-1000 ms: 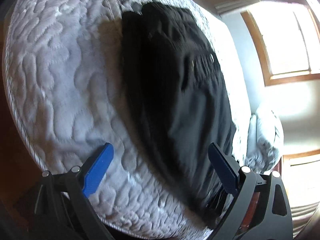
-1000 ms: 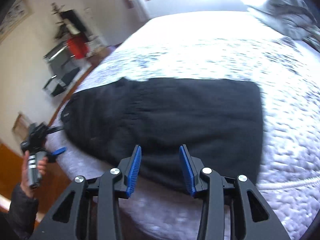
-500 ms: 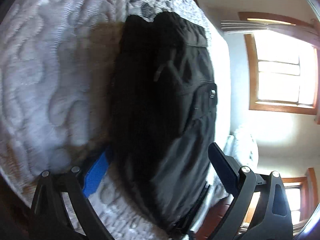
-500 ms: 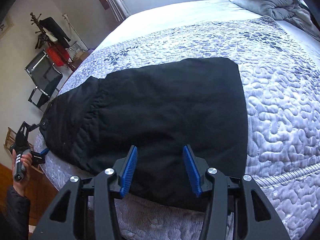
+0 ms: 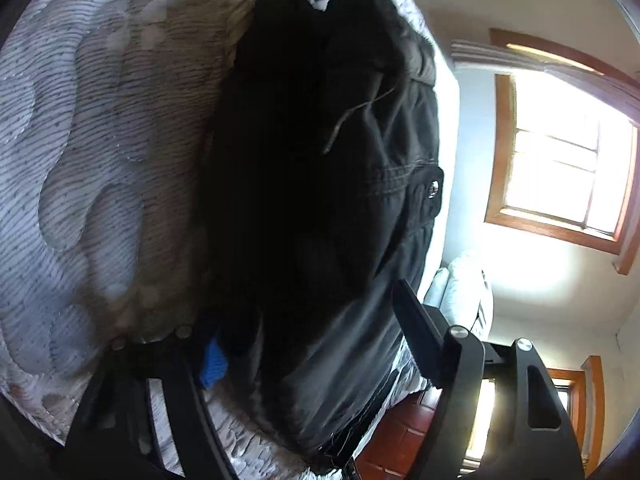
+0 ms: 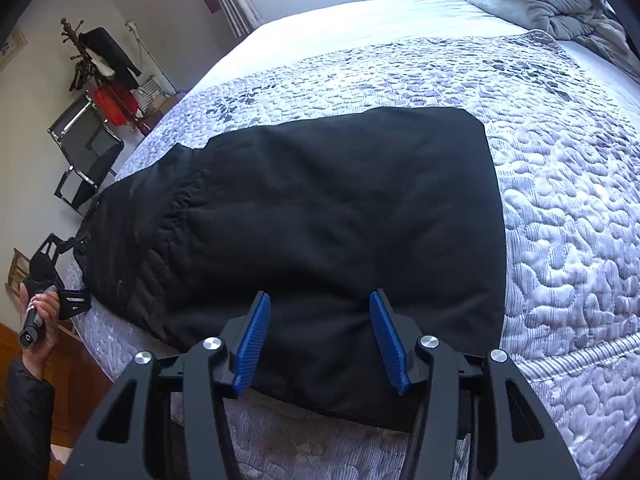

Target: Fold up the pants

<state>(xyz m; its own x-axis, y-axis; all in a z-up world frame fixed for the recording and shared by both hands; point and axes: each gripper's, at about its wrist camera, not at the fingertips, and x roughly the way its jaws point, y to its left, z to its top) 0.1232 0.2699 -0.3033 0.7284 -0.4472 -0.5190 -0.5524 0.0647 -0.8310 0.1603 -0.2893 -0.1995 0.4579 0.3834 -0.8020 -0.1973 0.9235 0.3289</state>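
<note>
The black pants [image 6: 320,216] lie flat, folded in half, on the quilted bed [image 6: 568,208]; the waist end is at the left near the bed edge. My right gripper [image 6: 320,332] is open, its blue pads straddling the near edge of the pants' leg part. My left gripper [image 5: 312,328] is open at the waist end of the pants [image 5: 320,200]; one blue finger [image 5: 214,360] is partly under the fabric, the other above it. The left gripper also shows in the right wrist view [image 6: 72,276], held by a hand.
A grey duvet [image 6: 552,0] is bunched at the far right of the bed. A black chair [image 6: 84,152] and a coat rack [image 6: 100,64] stand by the left wall. A window [image 5: 560,176] is beyond the bed. Wooden floor lies below the bed edge.
My left gripper has moved in onto the waist end, one finger sliding under the fabric. My right gripper has moved closer to the pants' near edge.
</note>
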